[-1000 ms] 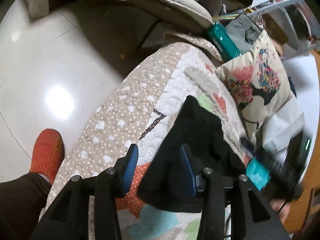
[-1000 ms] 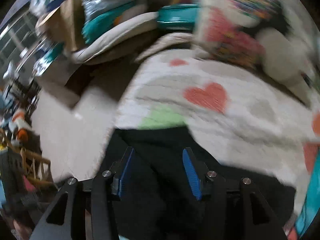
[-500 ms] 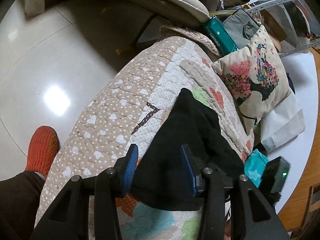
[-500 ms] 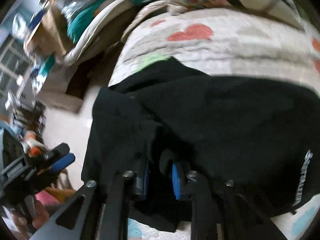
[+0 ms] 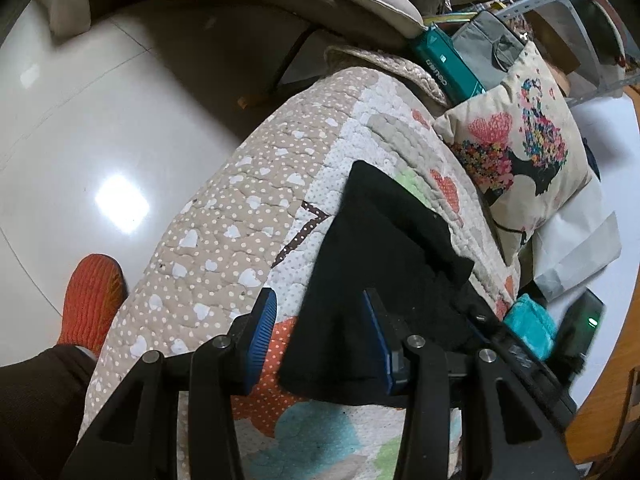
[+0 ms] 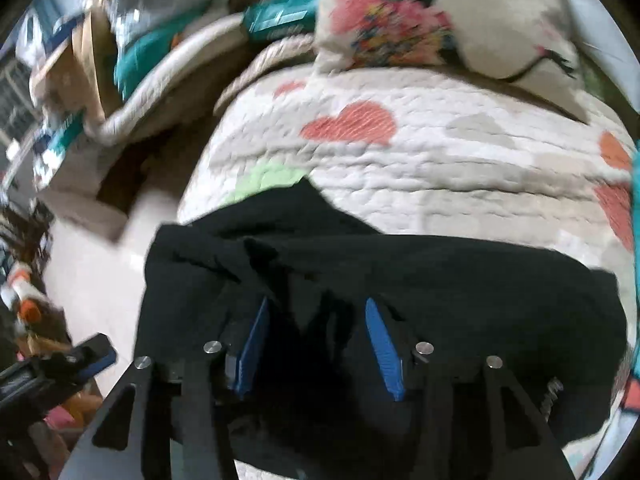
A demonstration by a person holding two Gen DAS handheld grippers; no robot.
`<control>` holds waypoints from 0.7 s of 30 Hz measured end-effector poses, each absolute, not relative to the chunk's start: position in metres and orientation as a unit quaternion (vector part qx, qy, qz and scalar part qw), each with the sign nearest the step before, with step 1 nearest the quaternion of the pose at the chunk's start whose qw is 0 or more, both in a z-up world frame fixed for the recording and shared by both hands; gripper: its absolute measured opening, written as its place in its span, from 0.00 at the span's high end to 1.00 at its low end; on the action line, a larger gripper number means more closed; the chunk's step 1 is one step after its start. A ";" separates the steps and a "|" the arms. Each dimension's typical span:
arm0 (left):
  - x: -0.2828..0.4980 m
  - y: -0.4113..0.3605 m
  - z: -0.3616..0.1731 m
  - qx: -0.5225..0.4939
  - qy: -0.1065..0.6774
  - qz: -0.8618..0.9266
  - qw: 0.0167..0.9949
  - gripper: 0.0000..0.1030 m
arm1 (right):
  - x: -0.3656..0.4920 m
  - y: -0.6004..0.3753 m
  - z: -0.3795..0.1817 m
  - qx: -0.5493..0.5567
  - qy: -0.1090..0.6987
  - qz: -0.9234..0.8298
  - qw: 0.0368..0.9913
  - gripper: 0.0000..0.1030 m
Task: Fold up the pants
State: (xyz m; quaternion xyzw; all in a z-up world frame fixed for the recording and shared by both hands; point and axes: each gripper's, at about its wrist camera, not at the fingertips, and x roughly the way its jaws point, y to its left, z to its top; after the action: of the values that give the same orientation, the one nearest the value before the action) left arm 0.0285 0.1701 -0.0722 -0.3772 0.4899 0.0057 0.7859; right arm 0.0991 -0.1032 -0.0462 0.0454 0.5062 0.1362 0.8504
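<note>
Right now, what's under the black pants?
The black pants lie on a heart-print quilt over a sofa seat. The quilt beneath the fabric is covered; anything else under there can't be seen.

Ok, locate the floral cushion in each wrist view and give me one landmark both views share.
Left wrist: the floral cushion sits at upper right, leaning at the back of the quilt, beyond the black pants.
Right wrist: the cushion fills the top, right of centre, blurred, above the quilt.
Shared landmark: the teal box just left of the cushion.
</note>
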 end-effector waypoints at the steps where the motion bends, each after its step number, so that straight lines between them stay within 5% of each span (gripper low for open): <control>1: 0.029 0.168 -0.073 -0.375 0.491 0.006 0.786 0.59 | 0.094 -0.108 -0.041 0.051 0.492 0.132 0.859 0.47; 10: 0.032 0.140 -0.102 -0.341 0.540 0.003 0.769 0.59 | 0.118 -0.074 -0.030 0.150 0.512 0.261 0.805 0.49; 15: 0.031 0.136 -0.100 -0.323 0.541 -0.002 0.777 0.55 | 0.156 -0.058 -0.067 0.096 0.536 0.190 0.817 0.50; 21: 0.034 0.135 -0.099 -0.326 0.547 0.000 0.771 0.55 | 0.142 -0.085 -0.042 0.082 0.485 0.136 0.860 0.45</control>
State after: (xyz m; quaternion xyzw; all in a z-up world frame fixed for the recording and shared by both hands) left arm 0.0338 0.1351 -0.0986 -0.3255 0.5471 -0.0004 0.7712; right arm 0.1422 -0.0851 -0.0425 0.0821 0.4847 0.1364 0.8601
